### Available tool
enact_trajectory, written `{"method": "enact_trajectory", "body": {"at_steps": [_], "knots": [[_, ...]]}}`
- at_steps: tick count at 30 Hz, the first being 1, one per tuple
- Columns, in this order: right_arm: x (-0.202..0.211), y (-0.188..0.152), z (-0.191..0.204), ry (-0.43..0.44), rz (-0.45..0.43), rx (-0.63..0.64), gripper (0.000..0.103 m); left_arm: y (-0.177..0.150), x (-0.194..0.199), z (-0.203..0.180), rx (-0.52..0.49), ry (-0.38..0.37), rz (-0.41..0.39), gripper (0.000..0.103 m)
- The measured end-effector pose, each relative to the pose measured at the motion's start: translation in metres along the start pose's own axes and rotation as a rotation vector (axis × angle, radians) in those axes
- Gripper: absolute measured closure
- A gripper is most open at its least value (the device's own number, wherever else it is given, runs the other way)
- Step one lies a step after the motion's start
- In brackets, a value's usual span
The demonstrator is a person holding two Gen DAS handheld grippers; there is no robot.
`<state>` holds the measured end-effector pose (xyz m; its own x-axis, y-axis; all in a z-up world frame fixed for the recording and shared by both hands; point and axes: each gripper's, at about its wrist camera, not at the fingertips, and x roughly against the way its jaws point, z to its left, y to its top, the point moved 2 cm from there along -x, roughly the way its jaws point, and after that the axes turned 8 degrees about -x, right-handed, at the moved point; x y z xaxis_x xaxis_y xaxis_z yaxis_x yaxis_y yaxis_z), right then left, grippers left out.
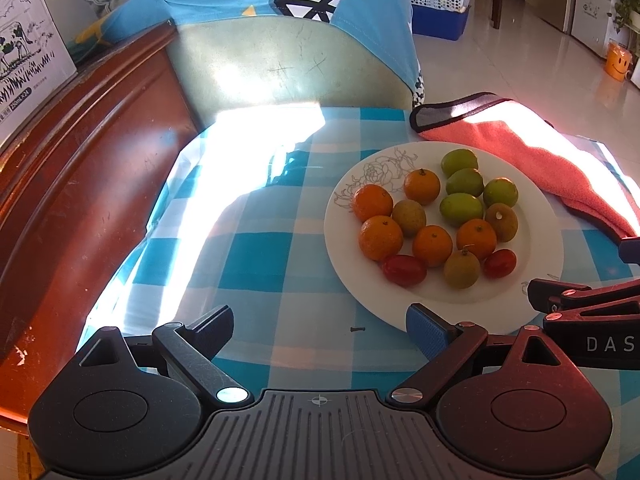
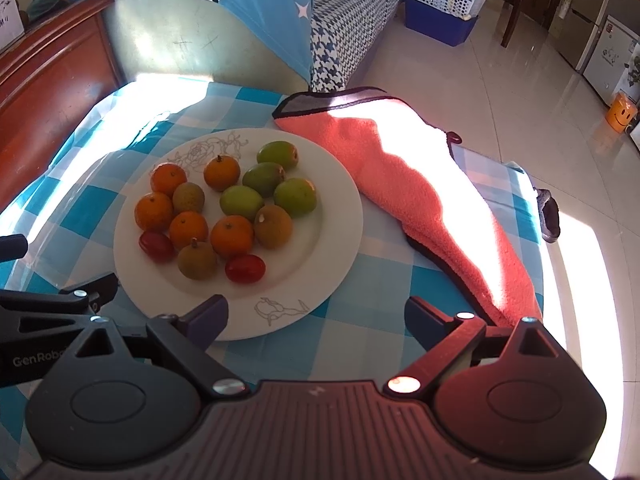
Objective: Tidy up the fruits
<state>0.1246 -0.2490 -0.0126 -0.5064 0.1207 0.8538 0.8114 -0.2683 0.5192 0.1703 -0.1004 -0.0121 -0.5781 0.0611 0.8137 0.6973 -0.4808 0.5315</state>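
Observation:
A white plate [image 1: 540,216] with a line-drawn flower sits on the blue checked tablecloth; it also shows in the right wrist view [image 2: 336,208]. On it lie several oranges [image 1: 380,238], several green fruits [image 1: 461,209], brownish longan-like fruits [image 1: 461,269] and two cherry tomatoes [image 1: 404,270]. My left gripper [image 1: 320,330] is open and empty, left of the plate's near rim. My right gripper [image 2: 316,318] is open and empty over the plate's near right rim; part of it shows in the left wrist view [image 1: 588,304].
A coral-pink towel [image 2: 420,184] lies right of the plate, reaching the table's right edge. A green chair back [image 1: 280,60] draped with blue cloth stands behind the table. A red wooden bed frame [image 1: 80,140] runs along the left. Tiled floor lies to the right.

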Motion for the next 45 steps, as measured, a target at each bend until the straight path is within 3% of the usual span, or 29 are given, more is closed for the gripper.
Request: {"method": "enact_trajectory", "body": {"at_steps": [26, 45], "knots": [[0.007, -0.014, 0.01, -0.019, -0.051, 0.081, 0.008, -0.029, 0.02, 0.0, -0.005, -0.017, -0.038, 0.009], [0.026, -0.087, 0.009, 0.131, -0.069, 0.016, 0.008, -0.098, 0.046, 0.01, 0.041, -0.076, -0.023, 0.009]]}}
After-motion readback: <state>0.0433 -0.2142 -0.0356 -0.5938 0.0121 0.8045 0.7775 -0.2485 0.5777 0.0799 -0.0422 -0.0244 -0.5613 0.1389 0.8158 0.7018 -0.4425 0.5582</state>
